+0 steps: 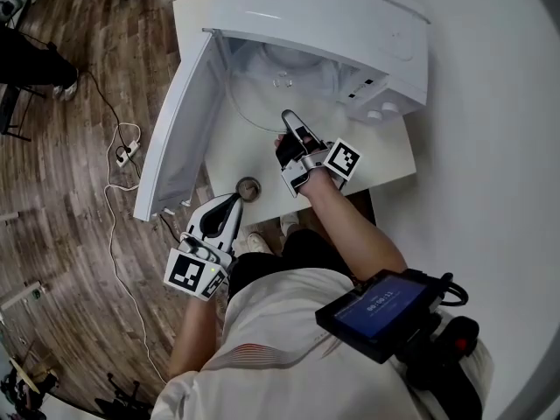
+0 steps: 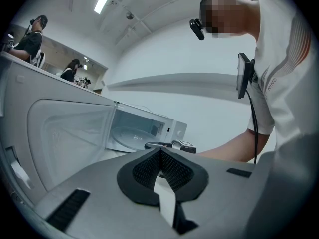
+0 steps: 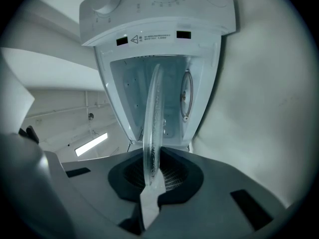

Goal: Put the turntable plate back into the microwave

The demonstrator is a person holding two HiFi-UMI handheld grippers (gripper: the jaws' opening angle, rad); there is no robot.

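Note:
The white microwave [image 1: 350, 24] stands on a white table [image 1: 389, 151] with its door [image 1: 175, 134] swung open to the left. My right gripper [image 1: 291, 122] is shut on the rim of the clear glass turntable plate [image 1: 262, 90], which reaches into the cavity. The right gripper view shows the plate [image 3: 153, 118] edge-on between the pads, with the cavity [image 3: 169, 98] straight ahead. My left gripper [image 1: 234, 203] hangs at the table's front edge, shut and holding nothing. From the left gripper view the plate [image 2: 127, 136] lies level in the cavity mouth, with the right gripper [image 2: 148, 145] at its near rim.
A small round grey thing [image 1: 248, 187] lies on the table beside the left gripper's tip. A white wall runs along the right. A power strip [image 1: 127, 153] and cables lie on the wood floor to the left. The left gripper view shows people [image 2: 30, 44] far off.

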